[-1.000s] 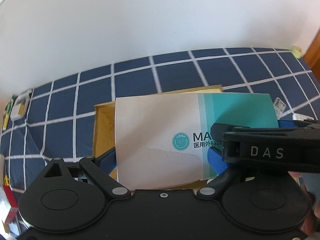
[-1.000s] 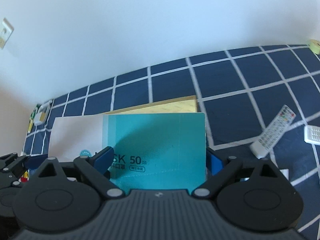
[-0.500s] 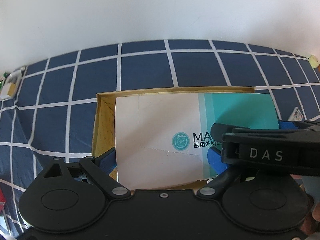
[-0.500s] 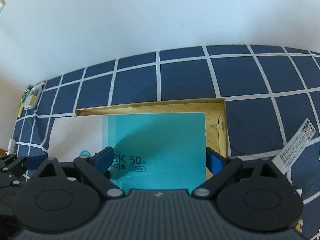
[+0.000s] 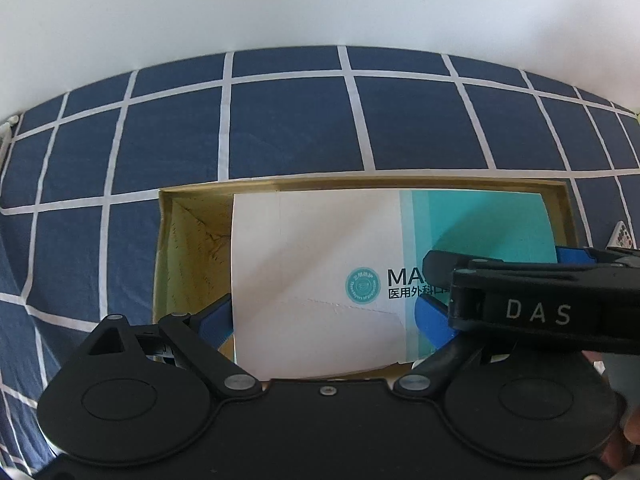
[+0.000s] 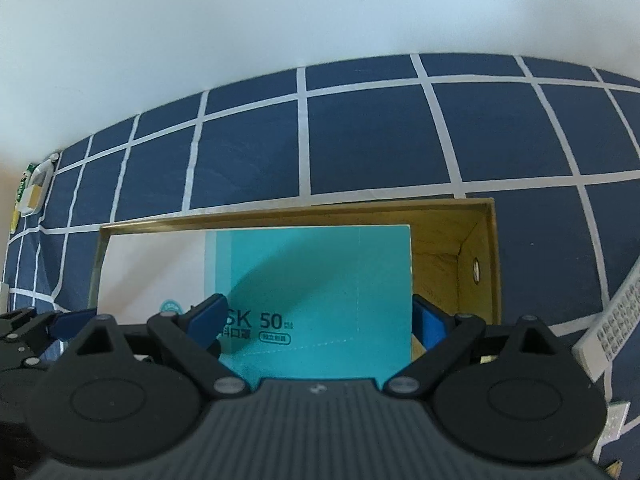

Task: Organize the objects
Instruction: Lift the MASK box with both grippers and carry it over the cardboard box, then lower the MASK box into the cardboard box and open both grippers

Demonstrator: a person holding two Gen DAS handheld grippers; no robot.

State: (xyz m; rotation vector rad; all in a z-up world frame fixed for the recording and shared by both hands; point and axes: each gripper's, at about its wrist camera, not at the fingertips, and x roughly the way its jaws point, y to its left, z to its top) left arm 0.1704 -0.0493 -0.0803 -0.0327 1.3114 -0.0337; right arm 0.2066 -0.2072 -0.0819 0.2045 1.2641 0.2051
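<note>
The mask box [image 5: 320, 264] is a long, thin-walled cardboard carton, white on one half and teal on the other. It's judged light, fairly stiff along its length, but easy to dent if squeezed hard on the flat faces.

It's held over the open yellow-lined cardboard box [image 5: 188, 248] on the navy checked bed cover [image 5: 288, 128], sitting at 12 o'clock of both cameras.

The left hand-held gripper [image 5: 324, 316] is spread wide, its blue pads clamped on the white half. The right hand-held gripper [image 6: 316, 320] is spread just as wide and clamped on the teal half.

That two-point hold near the short ends is probably best, since the glossy print looks slippery and a single middle grip could let it swing.

A remote control [image 6: 608, 320] is seen at 3 o'clock, well apart.
</note>
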